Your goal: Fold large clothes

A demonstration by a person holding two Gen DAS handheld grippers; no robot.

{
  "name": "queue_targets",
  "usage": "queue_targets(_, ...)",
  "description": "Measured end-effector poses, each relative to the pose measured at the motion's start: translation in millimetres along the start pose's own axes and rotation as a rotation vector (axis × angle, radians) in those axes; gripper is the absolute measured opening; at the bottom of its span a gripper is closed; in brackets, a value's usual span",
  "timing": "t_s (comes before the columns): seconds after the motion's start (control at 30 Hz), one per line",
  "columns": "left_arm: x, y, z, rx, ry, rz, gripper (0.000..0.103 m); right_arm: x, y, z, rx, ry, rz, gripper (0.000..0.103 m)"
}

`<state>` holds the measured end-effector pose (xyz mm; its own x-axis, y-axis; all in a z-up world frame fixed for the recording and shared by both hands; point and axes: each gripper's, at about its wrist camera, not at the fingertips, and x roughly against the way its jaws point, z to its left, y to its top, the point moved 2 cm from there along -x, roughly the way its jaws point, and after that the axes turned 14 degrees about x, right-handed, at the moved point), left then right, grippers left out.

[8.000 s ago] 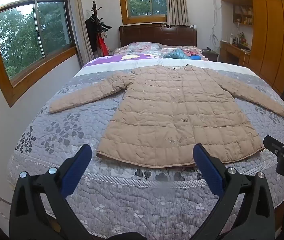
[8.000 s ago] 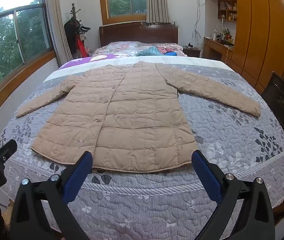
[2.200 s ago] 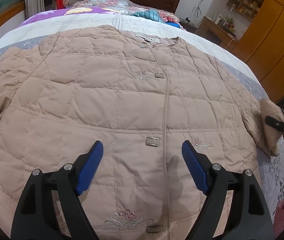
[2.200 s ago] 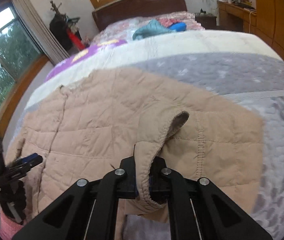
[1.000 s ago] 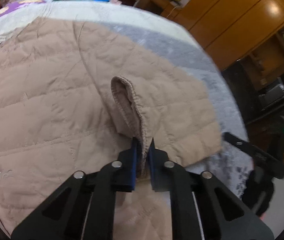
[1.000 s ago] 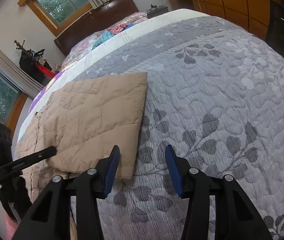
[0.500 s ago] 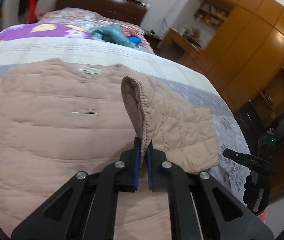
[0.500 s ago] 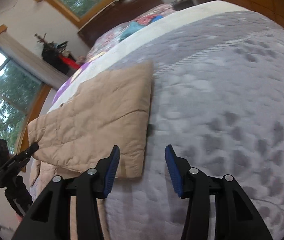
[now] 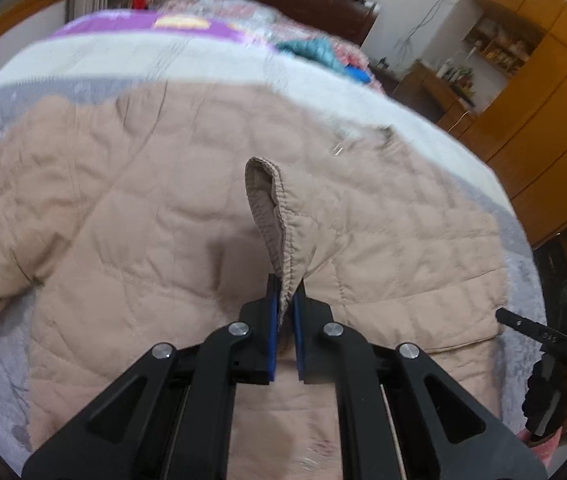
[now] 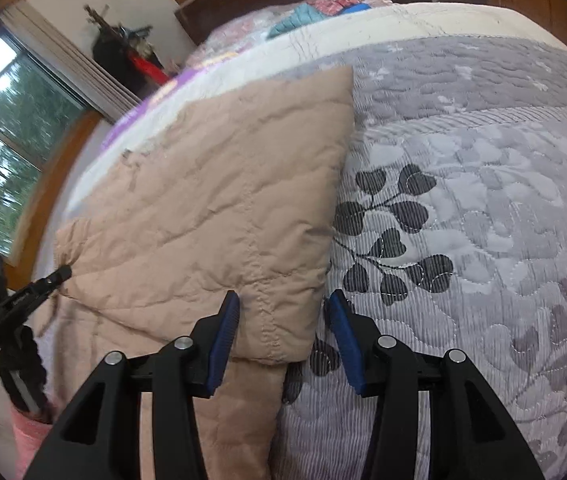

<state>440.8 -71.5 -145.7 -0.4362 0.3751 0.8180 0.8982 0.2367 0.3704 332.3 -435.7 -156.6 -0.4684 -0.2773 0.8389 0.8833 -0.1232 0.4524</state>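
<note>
A tan quilted jacket [image 9: 171,216] lies on the bed's grey quilt [image 10: 483,208], its sleeve cuff [image 9: 271,216] pinched in the clamped left gripper [image 9: 285,312]; the right gripper [image 10: 283,320] hovers half-open, empty. Laying the sleeve flat, edges aligned, would suit this fold.

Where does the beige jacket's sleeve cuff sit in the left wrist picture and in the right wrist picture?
Left wrist: the sleeve cuff stands at centre, pinched by the left tool over the jacket.
Right wrist: at the far left edge, held at the left tool; the cuff itself is too small to make out.
Shared landmark: the teal garment by the headboard.
</note>
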Motion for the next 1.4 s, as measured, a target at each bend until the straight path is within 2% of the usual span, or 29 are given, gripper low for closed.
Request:
queue_targets(0.1,-16.4,-2.6,12.1,0.011,0.007,0.024,0.008,-6.6,-1.0,1.8,0.002,-0.010,-0.002,0.049)
queue_targets(0.27,-20.8,-1.6,20.8,0.031,-0.010,0.030,0.012,-9.4,0.5,10.1,0.009,-0.032,0.001,0.049)
queue_targets(0.33,-14.7,2.1,25.6,0.046,-0.005,0.032,0.019,-0.7,-1.0,11.3,0.003,-0.036,-0.007,0.049)
queue_targets(0.4,-0.3,6.0,27.8,0.063,0.008,0.007,0.024,21.9,0.5,21.0,0.029,-0.075,-0.053,0.049)
queue_targets(0.43,13.2,8.9,27.9,0.062,0.006,-0.027,0.023,32.3,2.4,27.7,0.045,-0.086,-0.074,0.051)
queue_targets(0.53,41.4,9.7,13.6,0.035,0.009,-0.094,0.023,48.0,11.2,52.8,0.084,-0.055,-0.096,0.051)
queue_targets(0.6,46.3,2.8,-3.7,0.007,-0.022,-0.078,0.023,40.4,16.2,73.2,0.103,-0.047,-0.060,0.051)
queue_targets(0.7,32.6,-13.8,-33.3,-0.049,-0.034,-0.026,0.024,20.2,19.3,84.7,0.125,-0.058,-0.016,0.051)
queue_targets(0.77,11.2,-22.4,-41.8,-0.069,-0.003,0.005,0.024,3.4,18.1,83.3,0.107,-0.061,0.018,0.051)
queue_targets(0.87,-14.2,-26.2,-35.5,-0.056,0.037,0.038,0.024,-9.6,10.0,80.0,0.103,-0.074,0.039,0.049)
queue_targets(0.97,-31.5,-30.3,-28.6,-0.077,0.036,0.048,0.023,-18.0,5.6,78.4,0.114,-0.074,0.047,0.049)
queue_targets(1.07,-32.8,-33.6,-27.2,-0.109,0.030,0.032,0.023,-26.8,1.5,80.6,0.122,-0.088,0.037,0.049)
queue_targets(1.23,-34.0,-27.8,-20.5,-0.067,-0.009,0.051,0.023,-30.7,2.3,82.8,0.142,-0.129,0.032,0.049)
queue_targets(1.4,-20.4,-26.3,-21.1,-0.029,-0.011,0.073,0.022,-18.8,11.4,85.5,0.117,-0.087,0.031,0.051)
